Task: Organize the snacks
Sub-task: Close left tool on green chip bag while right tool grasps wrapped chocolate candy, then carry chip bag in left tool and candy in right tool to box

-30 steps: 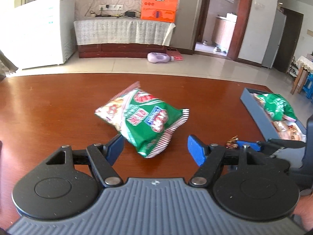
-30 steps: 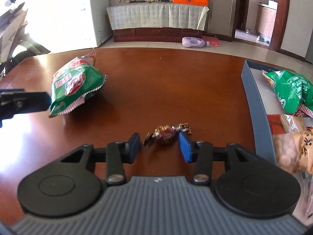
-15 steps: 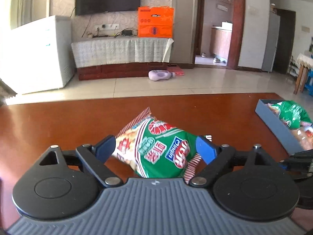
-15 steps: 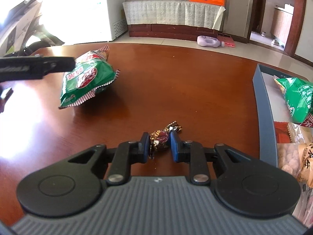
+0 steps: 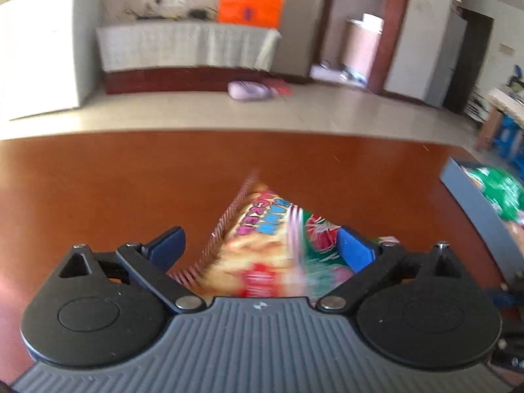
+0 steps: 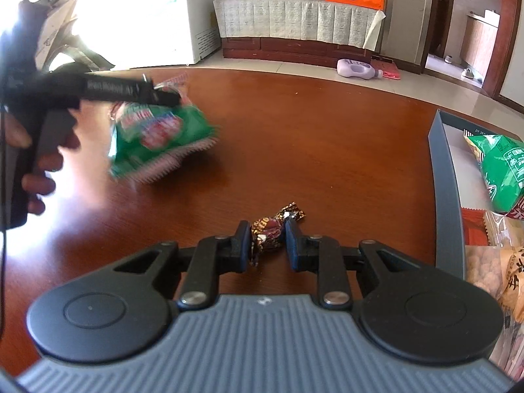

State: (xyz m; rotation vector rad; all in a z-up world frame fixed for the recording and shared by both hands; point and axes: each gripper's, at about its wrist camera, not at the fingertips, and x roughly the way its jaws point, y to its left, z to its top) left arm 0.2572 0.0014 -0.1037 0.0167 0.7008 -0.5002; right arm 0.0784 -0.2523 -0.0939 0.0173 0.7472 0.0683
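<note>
Here, the left tool (image 5: 258, 249) straddles the green snack bag (image 5: 271, 255) on the brown desk (image 5: 131, 180); its jaws are opening and stand wide, with the bag between them. The blur hides whether the blue pads press on it. In the right wrist view, a hand (image 6: 36, 163) holds the left tool's grip above the bag (image 6: 157, 140) at the desk's left side. The right tool (image 6: 268, 240) is nearly closed, its two pads clamped on a dark wrapped candy (image 6: 271, 226), which sits low over the desk near the front edge. To the right, a grey tray (image 6: 445, 203) rests on the desk and contains another green bag (image 6: 501, 170) and packets of nuts (image 6: 484, 271).
</note>
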